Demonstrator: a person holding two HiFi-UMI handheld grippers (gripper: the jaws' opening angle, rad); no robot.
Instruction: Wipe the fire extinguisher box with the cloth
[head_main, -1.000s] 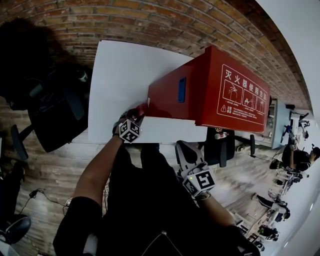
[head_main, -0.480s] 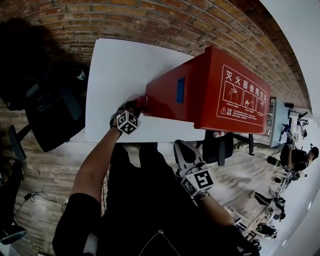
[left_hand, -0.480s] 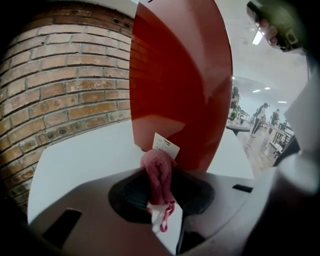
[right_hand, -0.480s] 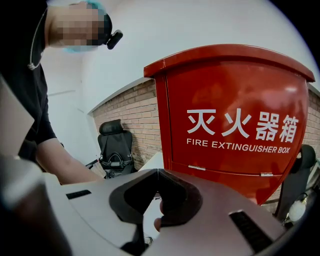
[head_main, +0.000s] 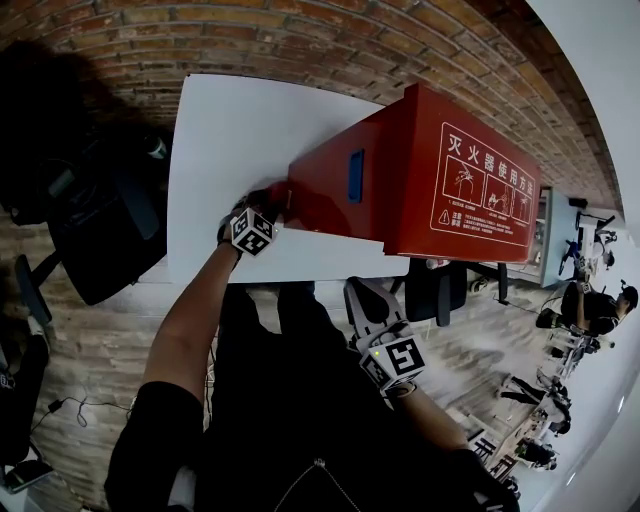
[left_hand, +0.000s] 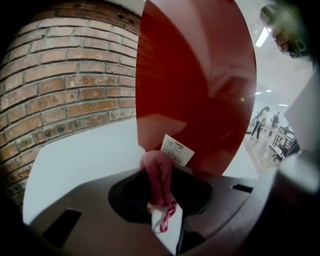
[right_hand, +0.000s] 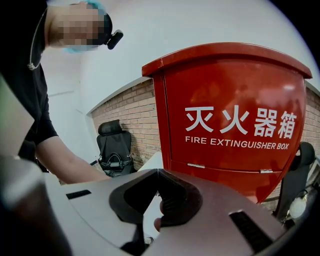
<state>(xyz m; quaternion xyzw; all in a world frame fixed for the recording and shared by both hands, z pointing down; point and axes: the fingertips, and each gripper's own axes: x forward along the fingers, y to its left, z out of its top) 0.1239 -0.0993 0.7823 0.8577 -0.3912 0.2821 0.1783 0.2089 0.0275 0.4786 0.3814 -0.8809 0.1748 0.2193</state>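
Note:
The red fire extinguisher box (head_main: 440, 185) lies on a white table (head_main: 230, 130). In the left gripper view its glossy red end face (left_hand: 195, 85) fills the middle and carries a small white label (left_hand: 177, 150). My left gripper (head_main: 268, 203) is shut on a pink cloth (left_hand: 158, 177), which touches the lower edge of that face by the label. My right gripper (head_main: 360, 292) hangs below the table's near edge, off the box, its jaws shut on nothing. In the right gripper view (right_hand: 157, 175) the box's lettered front (right_hand: 235, 125) stands ahead.
A brick wall (head_main: 300, 40) runs behind the table. A black office chair (head_main: 100, 230) stands to the table's left, and another (head_main: 435, 290) is under the box's right end. Wooden floor lies below. People stand far off at the right (head_main: 600, 310).
My left gripper with the cloth has slid a little farther along the foot of the box's end face. The right gripper has barely moved.

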